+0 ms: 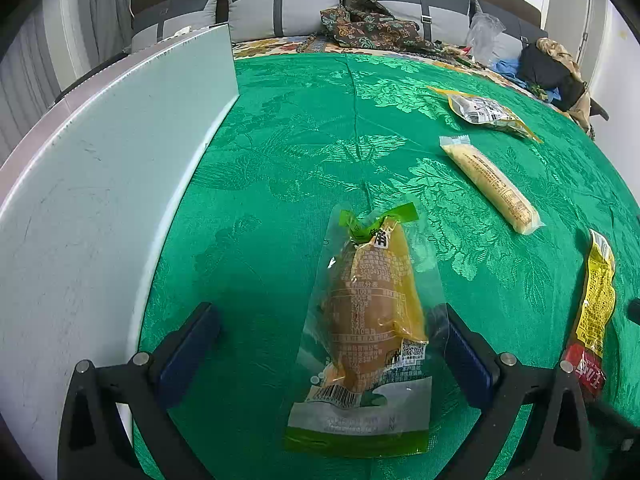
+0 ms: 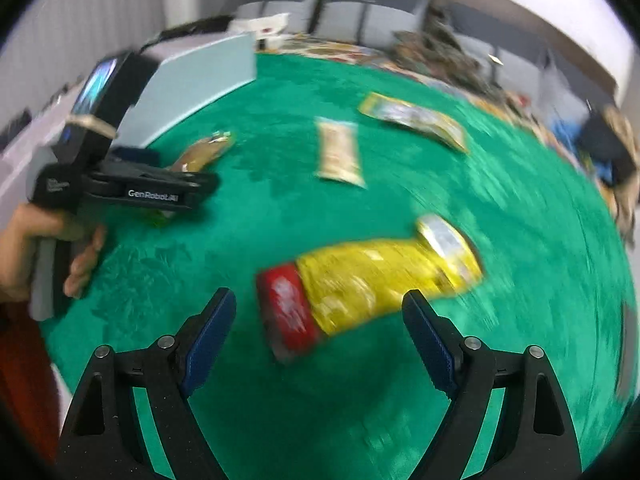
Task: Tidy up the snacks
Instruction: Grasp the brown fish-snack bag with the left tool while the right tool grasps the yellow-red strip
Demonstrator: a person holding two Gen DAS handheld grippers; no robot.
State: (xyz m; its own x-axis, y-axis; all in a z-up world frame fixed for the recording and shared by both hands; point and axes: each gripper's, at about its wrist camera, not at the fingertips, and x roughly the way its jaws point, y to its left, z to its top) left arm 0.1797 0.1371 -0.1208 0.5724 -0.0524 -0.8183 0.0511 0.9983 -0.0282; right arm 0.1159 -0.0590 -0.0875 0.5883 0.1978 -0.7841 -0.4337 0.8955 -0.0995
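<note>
Board [image 1: 120, 184] (pale, upright) flanks left claw [image 1: 332, 344].

A blurred view over a counter [image 2: 280, 220] covered in green cloth. The right gripper [image 2: 318, 312], jaws spread wide, hangs above a yellow and red snack packet [image 2: 360, 284] lying between them. Farther off lie a pale snack bar [image 2: 340, 152] and a yellow pouch [image 2: 416, 118]. At left, a hand [image 2: 36, 252] holds the left gripper [image 2: 176, 188] near a brown snack [image 2: 204, 152].

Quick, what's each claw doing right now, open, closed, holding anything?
Left claw: open, empty, straddling the clear green-edged snack packet.
Right claw: open, empty, just short of the yellow and red packet.
</note>
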